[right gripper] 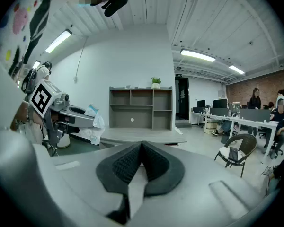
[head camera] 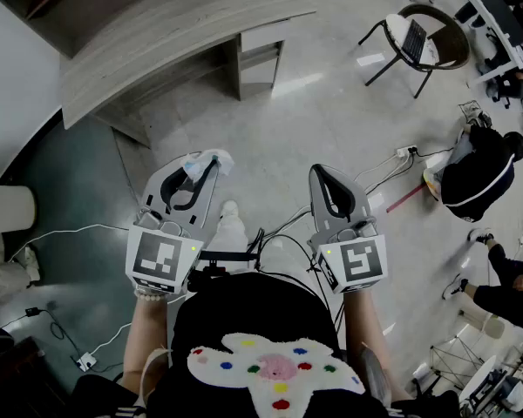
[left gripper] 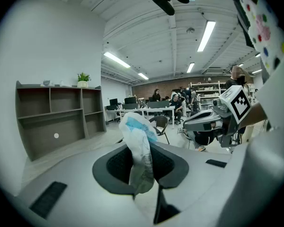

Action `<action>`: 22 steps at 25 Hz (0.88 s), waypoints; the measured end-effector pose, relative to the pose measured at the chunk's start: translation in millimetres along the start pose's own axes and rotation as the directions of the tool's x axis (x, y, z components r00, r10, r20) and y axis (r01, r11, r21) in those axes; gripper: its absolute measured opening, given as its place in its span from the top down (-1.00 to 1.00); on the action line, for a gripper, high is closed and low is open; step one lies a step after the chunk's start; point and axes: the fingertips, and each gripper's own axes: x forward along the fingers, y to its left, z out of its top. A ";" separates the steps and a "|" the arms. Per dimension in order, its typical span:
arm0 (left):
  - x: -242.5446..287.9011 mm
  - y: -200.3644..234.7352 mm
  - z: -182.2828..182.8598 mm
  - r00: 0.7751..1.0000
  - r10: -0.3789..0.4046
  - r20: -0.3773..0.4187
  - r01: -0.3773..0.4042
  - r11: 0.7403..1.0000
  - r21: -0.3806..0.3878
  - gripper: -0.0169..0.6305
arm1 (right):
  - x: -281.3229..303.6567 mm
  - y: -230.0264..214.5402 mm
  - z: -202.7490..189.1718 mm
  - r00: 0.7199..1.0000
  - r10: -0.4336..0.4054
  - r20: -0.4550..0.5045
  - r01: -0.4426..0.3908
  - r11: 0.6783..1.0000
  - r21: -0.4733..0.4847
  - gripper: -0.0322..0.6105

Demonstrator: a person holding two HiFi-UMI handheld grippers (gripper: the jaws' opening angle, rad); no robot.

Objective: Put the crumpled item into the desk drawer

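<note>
The crumpled item (head camera: 206, 161), a wad of white and light-blue wrapping, sticks out from between the jaws of my left gripper (head camera: 199, 171), which is shut on it. In the left gripper view the crumpled item (left gripper: 138, 148) stands upright between the dark pads. My right gripper (head camera: 324, 178) is held beside it at the same height, shut and holding nothing; its pads (right gripper: 154, 163) meet. The pale wooden desk (head camera: 174, 33) lies ahead on the left, with its drawer unit (head camera: 263, 52) under the right end. Both grippers are well short of it, over the floor.
A chair with a laptop on it (head camera: 417, 38) stands at the upper right. A person in black (head camera: 476, 178) sits on the floor to the right, near a power strip and cables (head camera: 399, 157). More cables (head camera: 70, 233) run over the dark floor at the left. A shelf unit (right gripper: 139, 108) stands behind the desk.
</note>
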 end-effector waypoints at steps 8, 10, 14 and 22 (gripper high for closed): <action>1.8 2.5 -2.9 1.000 0.003 -0.001 -0.003 1.000 0.018 0.73 | 1.0 0.6 -2.4 1.000 -0.001 -0.002 0.001 1.000 0.002 0.87; 1.4 1.3 -2.0 1.000 -0.002 0.001 0.002 1.000 0.019 0.73 | 0.2 0.7 -2.6 1.000 -0.001 -0.003 0.001 1.000 -0.002 0.87; 2.3 0.9 1.2 1.000 -0.011 0.004 0.010 1.000 0.029 0.73 | -1.0 -2.5 -1.4 1.000 -0.017 0.003 0.017 1.000 0.003 0.87; 47.4 61.2 3.0 0.997 -0.075 0.015 0.074 0.997 0.030 0.73 | 67.2 -14.7 10.4 0.995 -0.104 0.005 0.104 0.993 0.047 0.87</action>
